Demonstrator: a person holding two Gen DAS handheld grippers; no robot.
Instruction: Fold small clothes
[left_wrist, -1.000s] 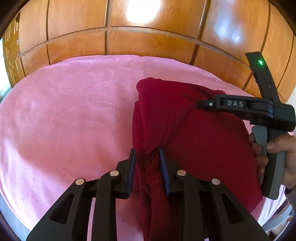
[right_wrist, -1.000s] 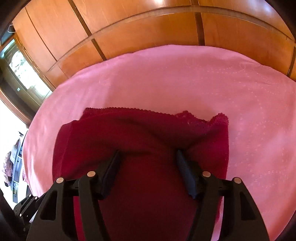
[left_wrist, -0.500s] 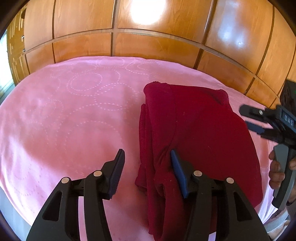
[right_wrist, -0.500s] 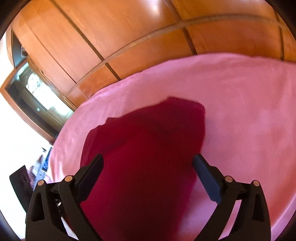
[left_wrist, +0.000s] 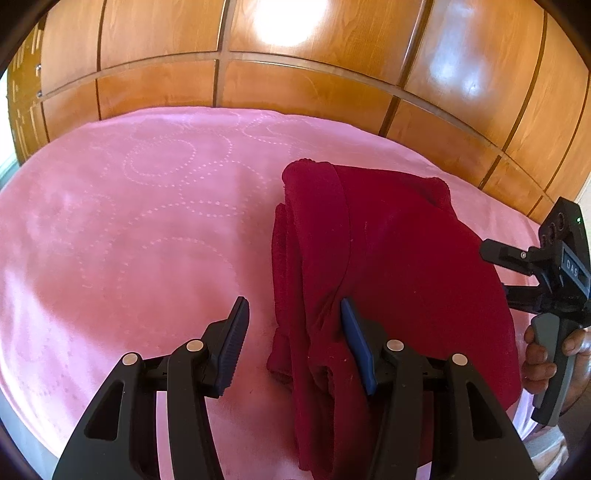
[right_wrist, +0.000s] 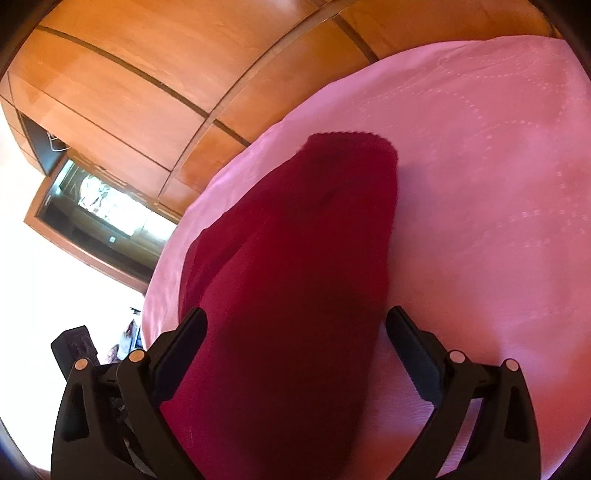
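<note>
1. On the pink bedspread (left_wrist: 122, 236), toward its right-hand part and short of the wooden panelled wall (left_wrist: 295, 85), lies the dark red garment (left_wrist: 399, 266), already doubled over itself, with several layered edges stacked along its left side.
2. Left of the garment's middle, the left gripper (left_wrist: 293, 334) stands half spread: one finger hangs over bare bedspread beside the cloth, the other rests against the garment's rumpled top layer, and nothing is pinched between them.
3. At the garment's right edge, the right gripper (right_wrist: 295, 339) is spread wide and empty, its fingers straddling the cloth without pressing it; in the left wrist view a hand (left_wrist: 546, 354) holds its handle.
4. My reading is that a fold has just been laid down and let go, so the step in hand is the release between folds.
5. The next move probably calls for pinching two points on one edge of the garment and carrying that edge over to the opposite one, with the stacked layers kept from sliding apart.
</note>
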